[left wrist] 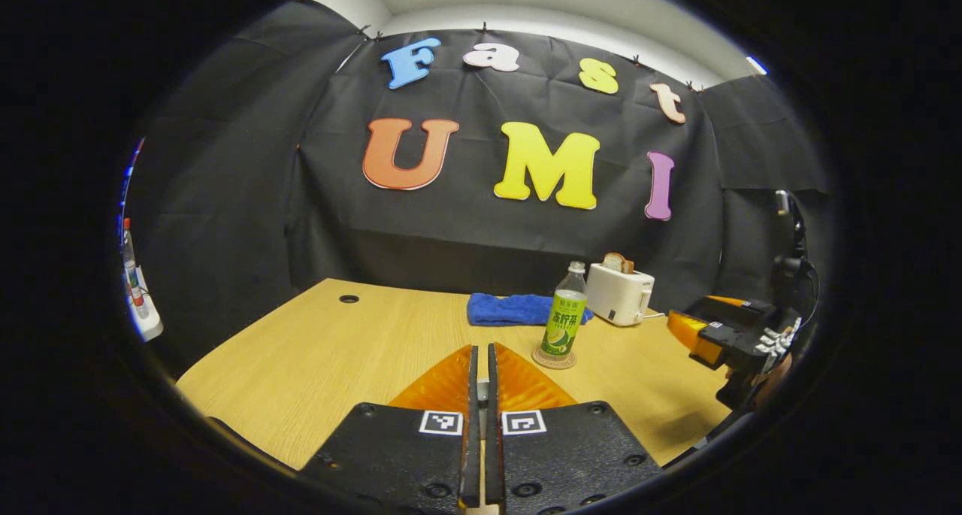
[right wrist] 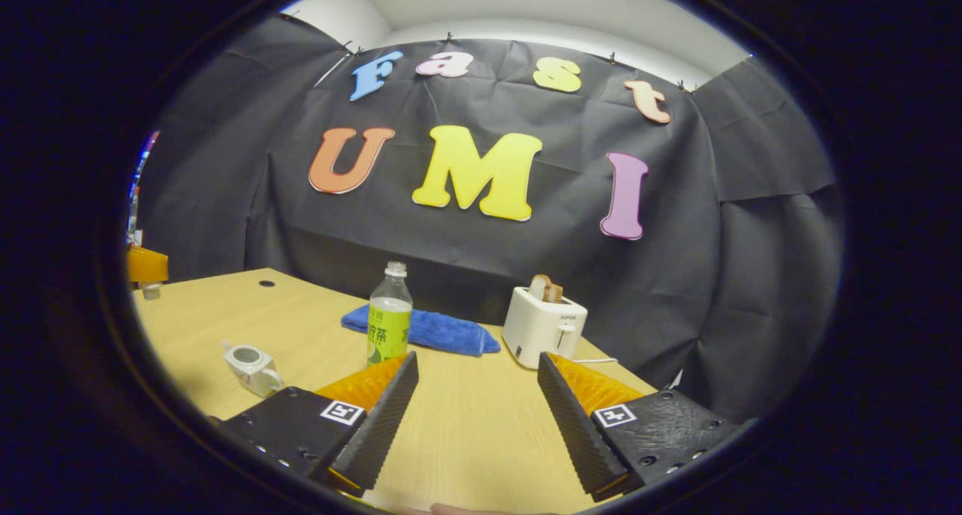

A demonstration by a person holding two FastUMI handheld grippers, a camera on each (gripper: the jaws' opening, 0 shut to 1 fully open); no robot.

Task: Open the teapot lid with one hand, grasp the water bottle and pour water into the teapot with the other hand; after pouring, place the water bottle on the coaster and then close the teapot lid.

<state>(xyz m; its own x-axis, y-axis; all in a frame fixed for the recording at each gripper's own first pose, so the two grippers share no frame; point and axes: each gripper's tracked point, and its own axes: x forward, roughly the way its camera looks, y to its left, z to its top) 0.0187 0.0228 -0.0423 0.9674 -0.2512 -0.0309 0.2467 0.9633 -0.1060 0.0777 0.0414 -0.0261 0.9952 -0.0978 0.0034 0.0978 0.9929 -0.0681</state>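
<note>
Your left hand-held gripper (left wrist: 482, 425) sits right at the lens in the left gripper view, fingers pressed together with nothing between them. Ahead and a bit right, the clear plastic water bottle with the green label (left wrist: 564, 318) stands upright on the round cork coaster (left wrist: 554, 359), on the light wooden tabletop (left wrist: 331, 349). Over in the right gripper view, your right hand-held gripper (right wrist: 475, 406) is spread wide and empty. That bottle (right wrist: 389, 325) is ahead, slightly left, with its long axis vertical. The small white ceramic teapot (right wrist: 252, 368) sits low left with its lid looking off already, so I'd say the lid is what's left.
</note>
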